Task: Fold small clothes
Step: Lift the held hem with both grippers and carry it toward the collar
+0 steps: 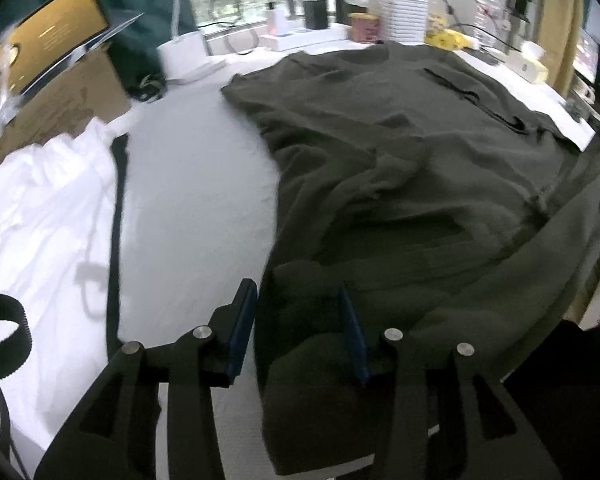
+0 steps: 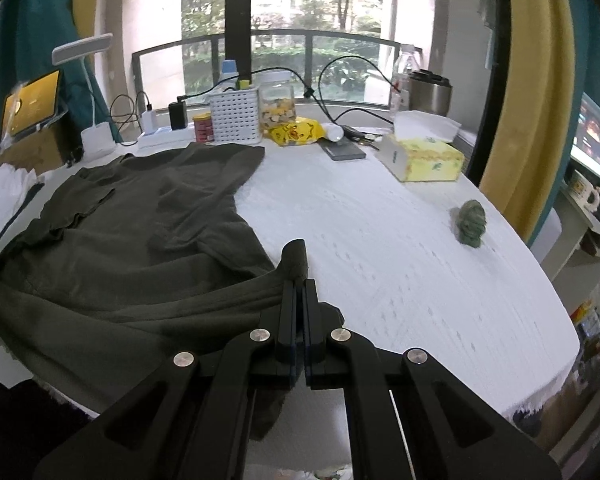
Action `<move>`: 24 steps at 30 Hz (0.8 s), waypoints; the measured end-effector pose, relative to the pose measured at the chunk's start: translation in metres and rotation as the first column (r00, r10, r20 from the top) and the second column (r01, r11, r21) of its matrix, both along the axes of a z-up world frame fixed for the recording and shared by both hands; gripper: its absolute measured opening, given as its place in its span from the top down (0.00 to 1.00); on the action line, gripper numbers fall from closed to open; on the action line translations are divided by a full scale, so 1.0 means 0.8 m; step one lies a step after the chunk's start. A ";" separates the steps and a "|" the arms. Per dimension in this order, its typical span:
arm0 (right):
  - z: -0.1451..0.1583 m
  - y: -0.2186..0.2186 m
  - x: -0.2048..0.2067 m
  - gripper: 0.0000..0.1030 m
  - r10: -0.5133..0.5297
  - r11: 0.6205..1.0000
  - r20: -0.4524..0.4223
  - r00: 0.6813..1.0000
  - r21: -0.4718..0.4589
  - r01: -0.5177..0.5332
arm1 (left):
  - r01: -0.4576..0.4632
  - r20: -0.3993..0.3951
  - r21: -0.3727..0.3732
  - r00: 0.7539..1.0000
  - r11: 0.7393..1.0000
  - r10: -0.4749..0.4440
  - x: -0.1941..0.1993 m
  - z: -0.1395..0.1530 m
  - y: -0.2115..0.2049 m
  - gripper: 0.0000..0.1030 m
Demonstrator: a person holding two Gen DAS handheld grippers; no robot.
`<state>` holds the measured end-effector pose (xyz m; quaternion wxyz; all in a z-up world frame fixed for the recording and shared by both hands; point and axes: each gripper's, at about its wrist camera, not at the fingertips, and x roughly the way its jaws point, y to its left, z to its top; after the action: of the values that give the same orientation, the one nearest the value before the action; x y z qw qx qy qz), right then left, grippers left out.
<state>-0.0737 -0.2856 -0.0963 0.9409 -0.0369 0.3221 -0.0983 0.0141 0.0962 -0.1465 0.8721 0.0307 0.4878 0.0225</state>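
The dark olive garment [image 1: 400, 160] lies spread and rumpled across the white table [image 1: 196, 184], and everything else is placed here relative to it.

The left gripper [image 1: 300, 320] hangs over the garment's near edge, pointing steeply down. Its jaws stand partly open, with a bunched fold of the olive cloth rising between the two blue pads [image 1: 242, 328]; the pads do not press on the fabric, so nothing is held. The left-hand pad sits just off the garment's edge over the bare table, the other over the cloth itself.

The right gripper [image 2: 298, 292] is at the garment's opposite near corner. Its jaws are closed tight on a pinch of the olive cloth, and a small tuft of fabric pokes out above the finger ends. From that pinch the cloth runs taut back toward the body of the garment.

Left of the garment, seen from the left wrist, lies a white garment [image 1: 48, 216] with a dark strip along its edge. Beyond the garment's far edge stand a white perforated basket [image 2: 234, 114], a jar [image 2: 278, 100] and a yellow tissue box [image 2: 422, 158]. Well to the right of the garment, on bare table, sits a small green bundle [image 2: 471, 224].
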 end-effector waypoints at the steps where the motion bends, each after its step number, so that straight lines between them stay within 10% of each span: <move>1: 0.000 -0.001 -0.002 0.97 -0.003 1.000 0.004 1.000 0.005 0.003 | 0.023 -0.001 0.004 1.000 1.000 -0.023 0.002 0.001 -0.004 0.60; 8: -0.001 -0.013 -0.020 0.97 -0.021 0.999 0.036 0.999 0.043 0.019 | 0.077 -0.018 0.072 0.997 0.994 -0.076 0.006 0.004 -0.016 0.99; 24: 0.032 -0.019 -0.008 0.97 0.005 0.999 0.114 0.993 0.044 -0.010 | -0.050 0.237 0.055 0.971 0.997 0.035 -0.026 0.087 -0.003 0.99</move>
<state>-0.0801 -0.3009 -0.0711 0.9587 -0.0118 0.2698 -0.0893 -0.0065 0.0936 -0.0768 0.9219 0.0438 0.3804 0.0594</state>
